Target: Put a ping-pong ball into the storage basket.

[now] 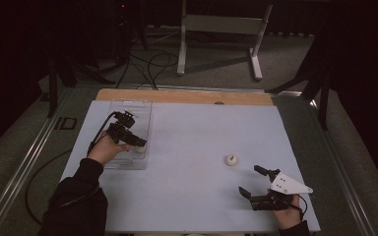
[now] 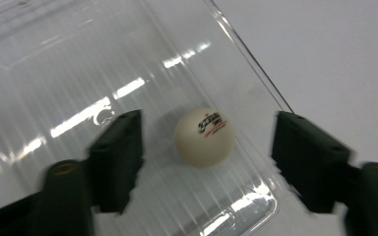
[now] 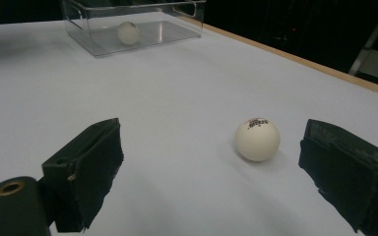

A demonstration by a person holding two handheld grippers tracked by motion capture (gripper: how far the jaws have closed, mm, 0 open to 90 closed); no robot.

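A white ping-pong ball [image 2: 205,137] with printed lettering rests on the floor of a clear plastic tray [image 2: 54,73], close to its near right corner. My left gripper [image 2: 207,129] is open, its black jaws standing on either side of this ball without touching it. In the high view the left gripper [image 1: 137,142] reaches into the tray [image 1: 128,104] at the table's left. A second white ball [image 3: 257,139] lies on the pale blue table, ahead of my open right gripper [image 3: 211,132] and nearer its right jaw. The high view shows that ball [image 1: 232,160] just beyond the right gripper [image 1: 251,181].
The pale blue table top [image 1: 192,132] has a wooden strip [image 1: 177,96] along its far edge. Beyond the table stand a white frame's legs [image 1: 216,29] and cables on the floor. The right gripper view shows the tray [image 3: 96,46] far off with its ball [image 3: 127,32].
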